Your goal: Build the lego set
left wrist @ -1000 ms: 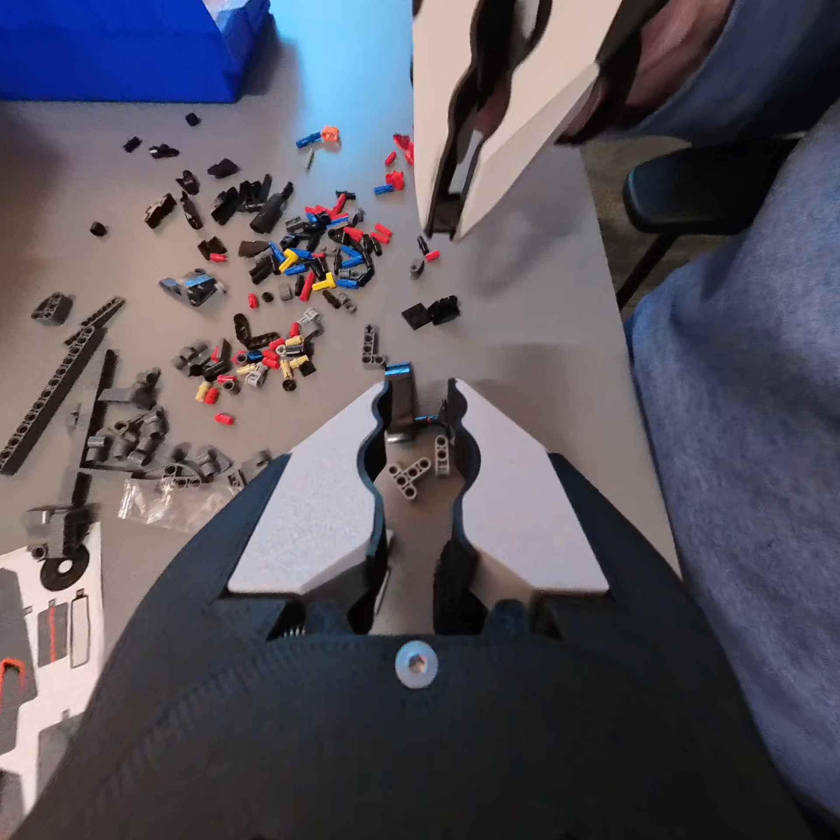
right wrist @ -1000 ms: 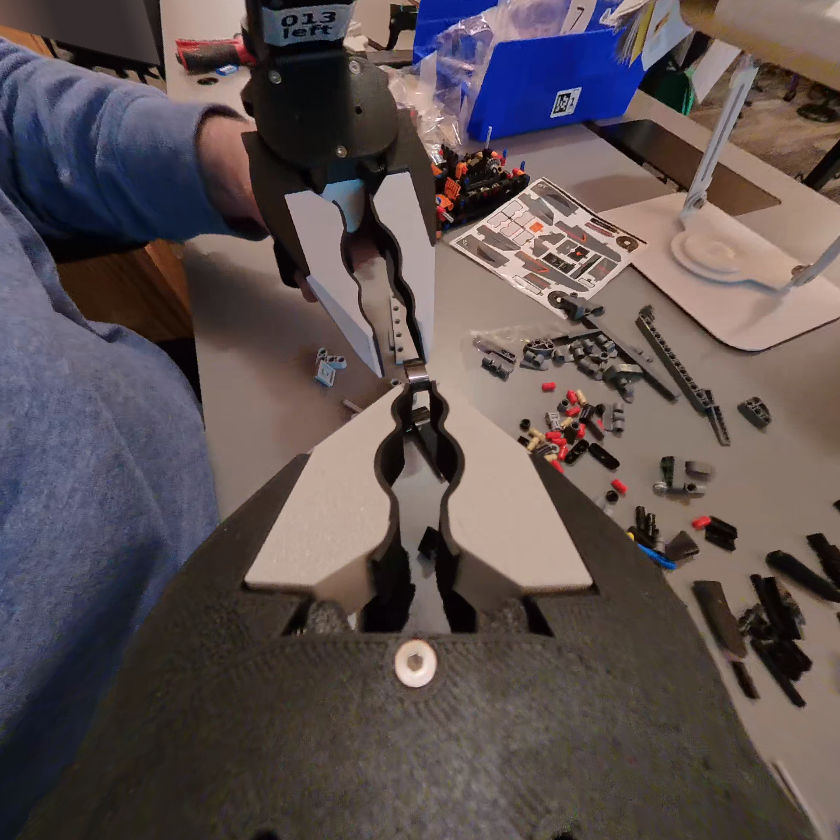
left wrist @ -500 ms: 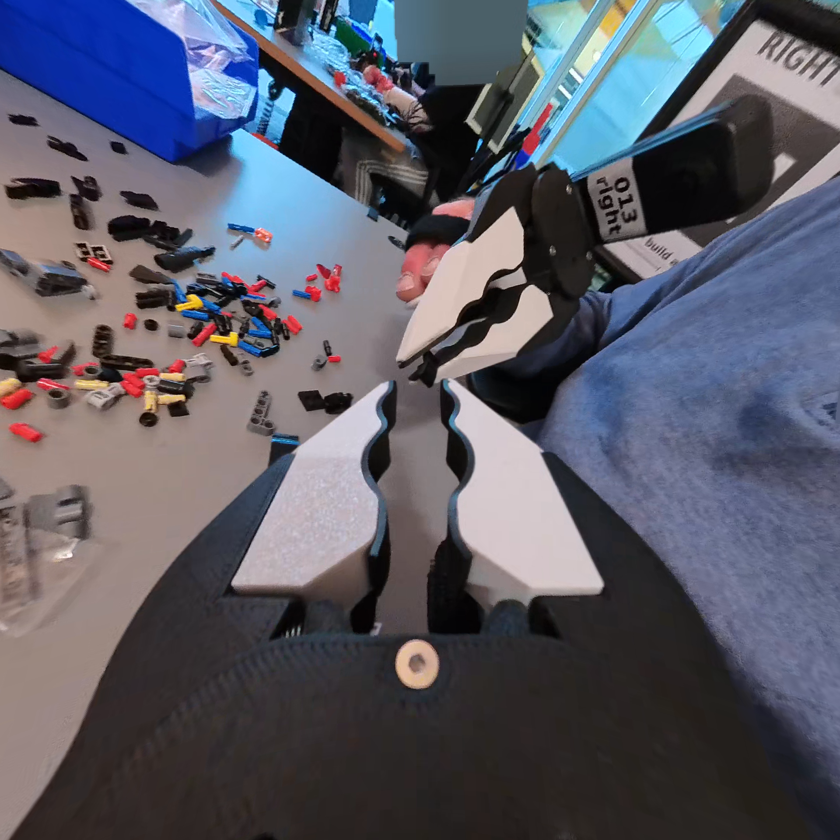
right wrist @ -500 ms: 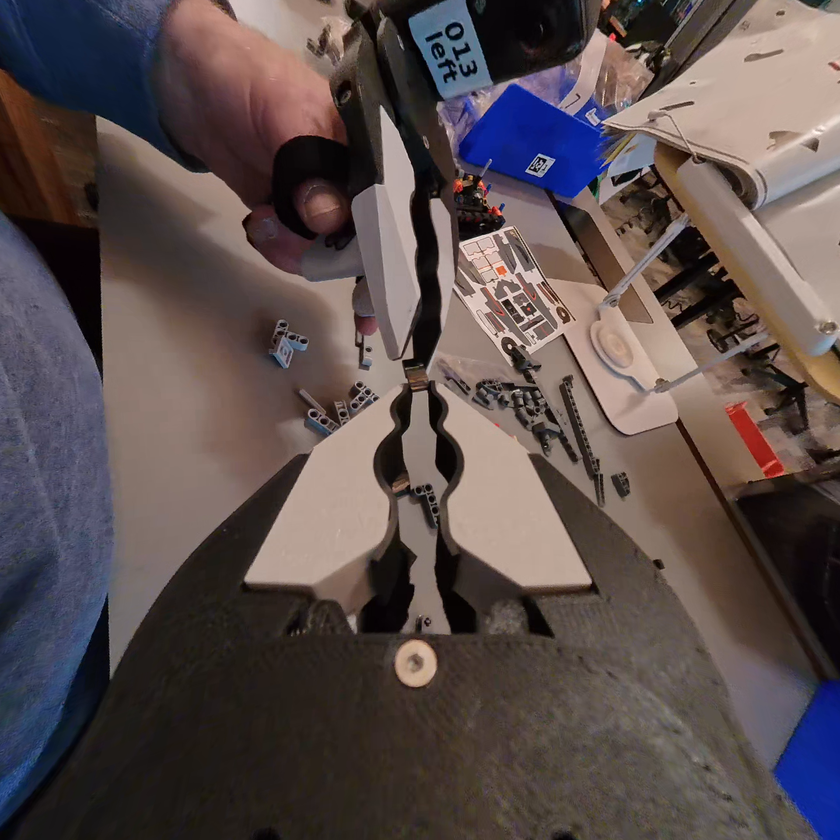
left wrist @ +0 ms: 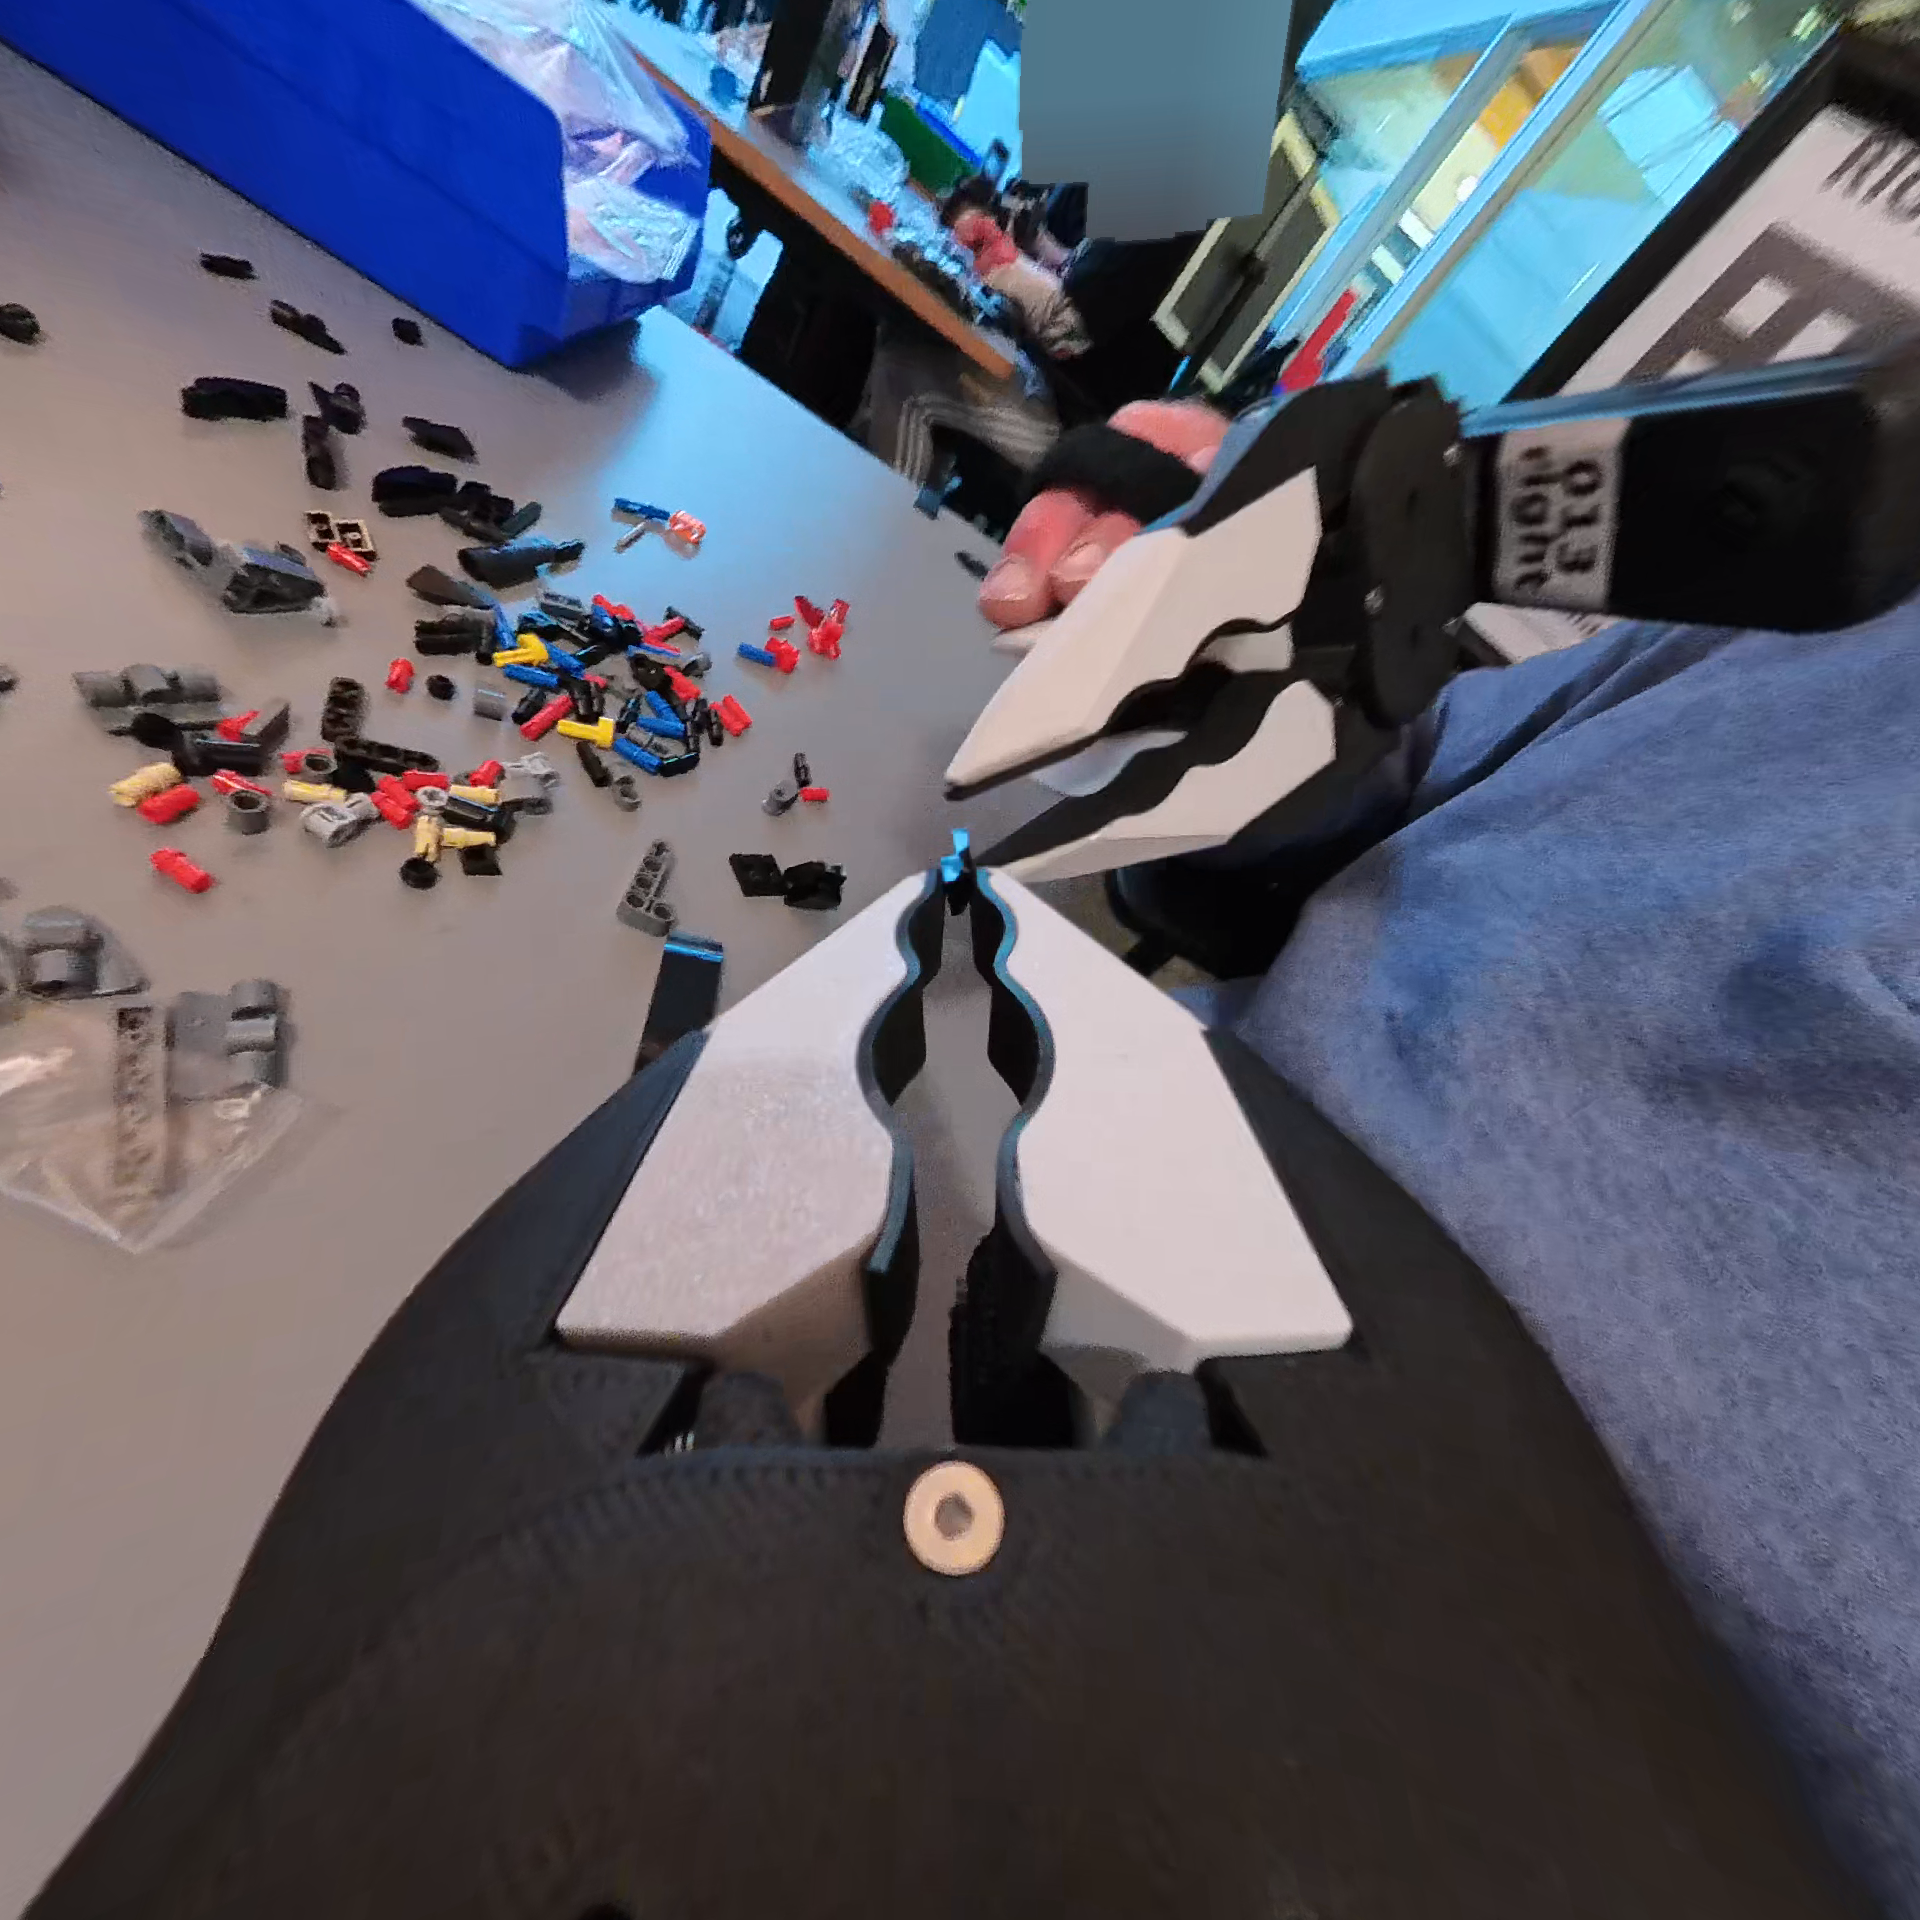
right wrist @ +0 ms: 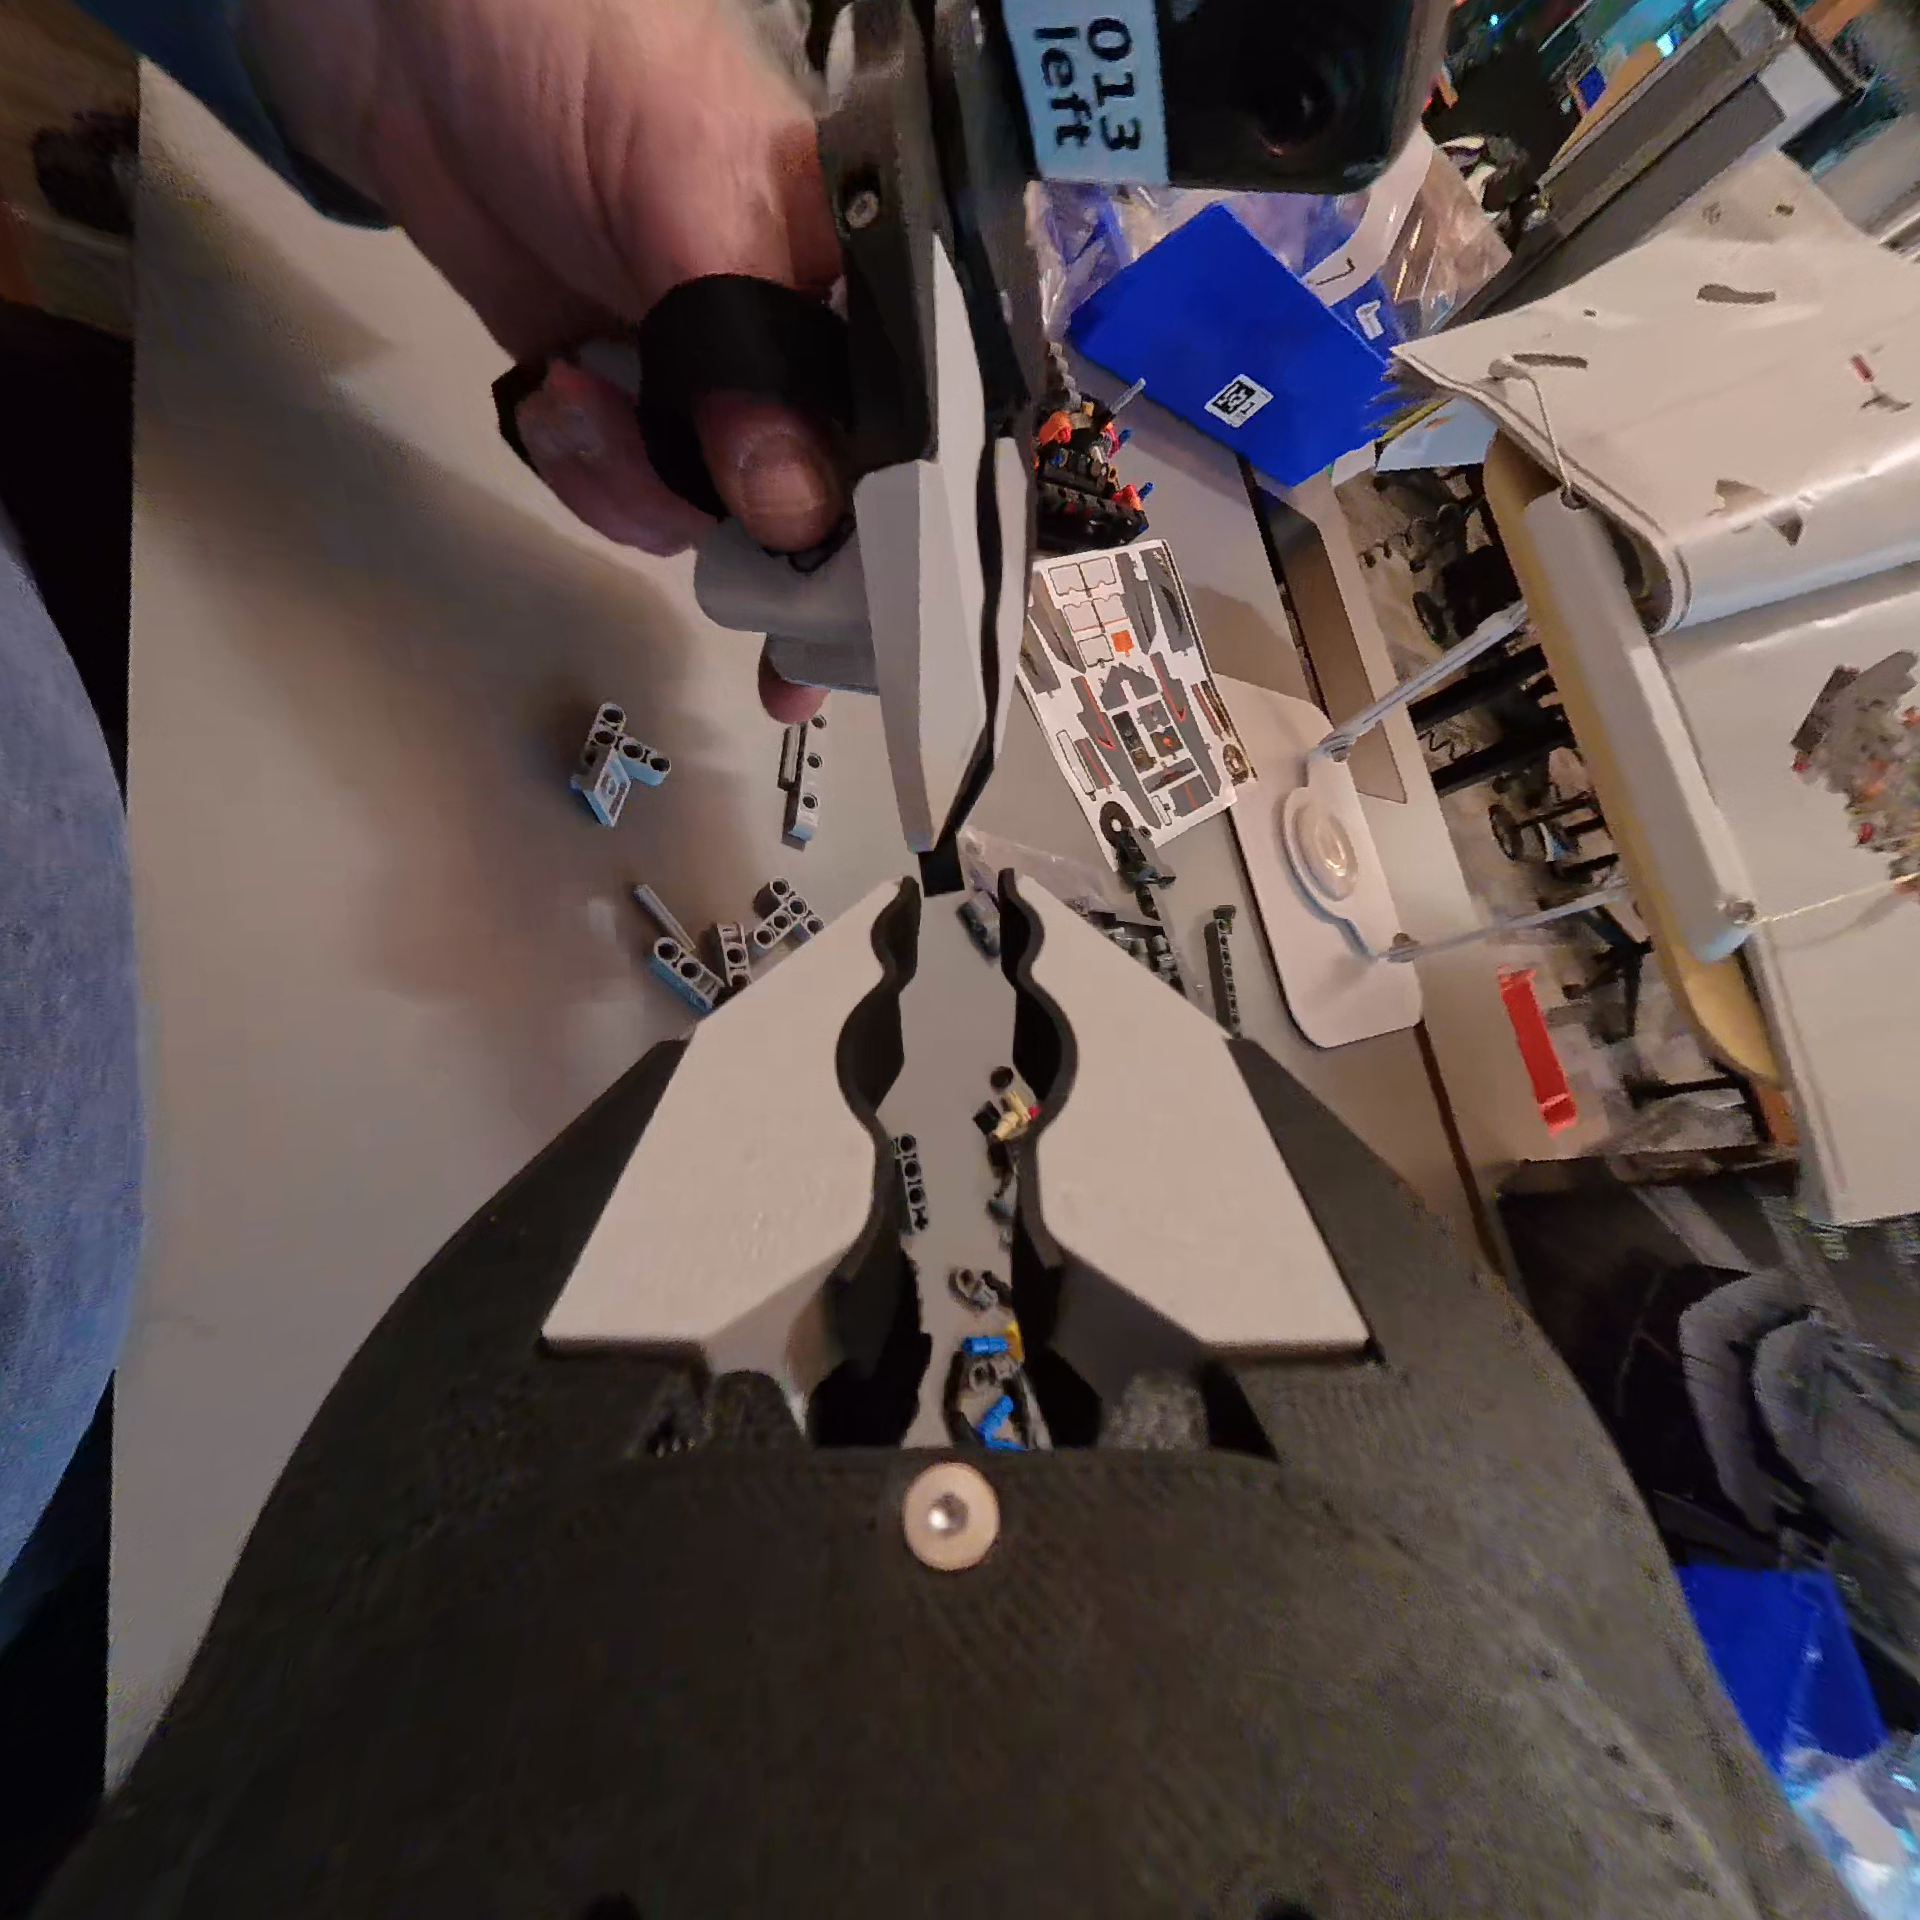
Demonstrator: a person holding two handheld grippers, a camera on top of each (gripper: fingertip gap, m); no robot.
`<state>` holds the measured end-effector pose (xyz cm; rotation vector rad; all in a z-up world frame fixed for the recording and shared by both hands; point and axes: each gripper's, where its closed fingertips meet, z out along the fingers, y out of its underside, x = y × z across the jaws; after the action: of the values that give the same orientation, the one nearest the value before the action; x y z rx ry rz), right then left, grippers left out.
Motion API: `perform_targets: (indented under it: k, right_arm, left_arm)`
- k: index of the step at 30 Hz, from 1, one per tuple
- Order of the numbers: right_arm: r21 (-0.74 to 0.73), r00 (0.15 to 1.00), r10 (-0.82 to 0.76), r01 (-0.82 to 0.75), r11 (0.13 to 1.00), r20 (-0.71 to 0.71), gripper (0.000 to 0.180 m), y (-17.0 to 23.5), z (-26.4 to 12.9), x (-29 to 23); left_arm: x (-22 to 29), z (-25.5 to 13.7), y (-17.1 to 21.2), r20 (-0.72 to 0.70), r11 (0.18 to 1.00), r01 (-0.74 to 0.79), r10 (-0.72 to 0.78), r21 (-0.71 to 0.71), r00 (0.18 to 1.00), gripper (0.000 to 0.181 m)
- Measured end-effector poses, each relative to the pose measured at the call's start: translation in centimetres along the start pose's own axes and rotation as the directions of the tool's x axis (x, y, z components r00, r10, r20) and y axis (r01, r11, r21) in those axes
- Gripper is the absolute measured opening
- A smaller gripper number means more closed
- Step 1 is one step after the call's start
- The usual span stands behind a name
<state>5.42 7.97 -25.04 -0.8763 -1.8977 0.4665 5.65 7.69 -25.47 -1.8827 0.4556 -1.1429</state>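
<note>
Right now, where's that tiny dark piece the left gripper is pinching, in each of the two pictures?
Left wrist view: the small dark piece is just above centre, pinched at the left gripper's tips, the open right gripper close by.
Right wrist view: just above centre again, at the mouth of the right gripper.
Shared landmark: the blue box, upper left in the left wrist view, upper right in the right.

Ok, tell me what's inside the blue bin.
Crumpled clear plastic bags stick up out of the blue bin. Whatever lies below them is hidden by its wall.
</note>
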Motion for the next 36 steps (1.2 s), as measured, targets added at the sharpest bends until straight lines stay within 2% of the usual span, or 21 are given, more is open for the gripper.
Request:
perform_targets:
  k: [6, 13, 21, 24, 28, 30, 32, 34, 36]
  right_arm:
    - [-0.093, 0.993, -0.115, 0.112, 0.989, -0.02, 0.004, 0.4, 0.4, -0.4]
    - [-0.155, 0.985, -0.169, 0.161, 0.975, -0.044, 0.01, 1.0, 0.5, -0.5]
    - [-0.166, 0.982, -0.178, 0.165, 0.972, -0.063, 0.004, 1.2, 0.3, -0.3]
    - [-0.142, 0.989, -0.133, 0.122, 0.982, -0.067, 0.004, 1.1, 0.0, -0.1]
    - [-0.091, 0.998, 0.035, -0.039, 0.995, -0.047, 0.004, 1.8, -0.7, 0.4]
    - [-0.086, 0.994, 0.107, -0.109, 0.99, -0.023, 0.004, 2.8, -0.9, 0.1]
    - [-0.082, 0.987, 0.163, -0.163, 0.983, -0.007, 0.004, 3.6, -1.1, -0.3]
    - [-0.078, 0.98, 0.201, -0.2, 0.977, -0.001, 0.005, 4.1, -1.4, -0.5]
    - [-0.074, 0.975, 0.224, -0.223, 0.972, 0.001, 0.004, 4.3, -1.7, -0.7]
  left_arm:
    - [-0.5, 0.7, 0.1, 0.095, 0.995, -0.038, 0.047, -0.095, 0.994, 0.003]
    - [-0.4, 0.9, 0.1, 0.08, 0.995, 0.036, -0.029, -0.089, 0.996, 0.003]
    - [-0.2, 1.4, 0.1, 0.05, 0.993, 0.094, -0.091, -0.073, 0.995, 0.003]
    - [0.1, 1.5, -0.2, 0.036, 0.997, 0.068, -0.066, -0.049, 0.997, 0.004]
    - [0.9, 0.8, -0.6, 0.036, 0.996, -0.079, 0.08, -0.046, 0.996, 0.018]
    - [-0.7, 0.4, 0.7, 0.128, 0.966, -0.205, 0.226, -0.16, 0.966, 0.026]
    - [-2.2, 0.2, 1.7, 0.175, 0.926, -0.268, 0.32, -0.265, 0.931, 0.032]
    - [-3.6, 0.2, 1.6, 0.205, 0.917, -0.261, 0.329, -0.301, 0.922, 0.029]
    - [-4.2, 1.0, 1.9, 0.177, 0.908, -0.244, 0.317, -0.339, 0.932, 0.029]
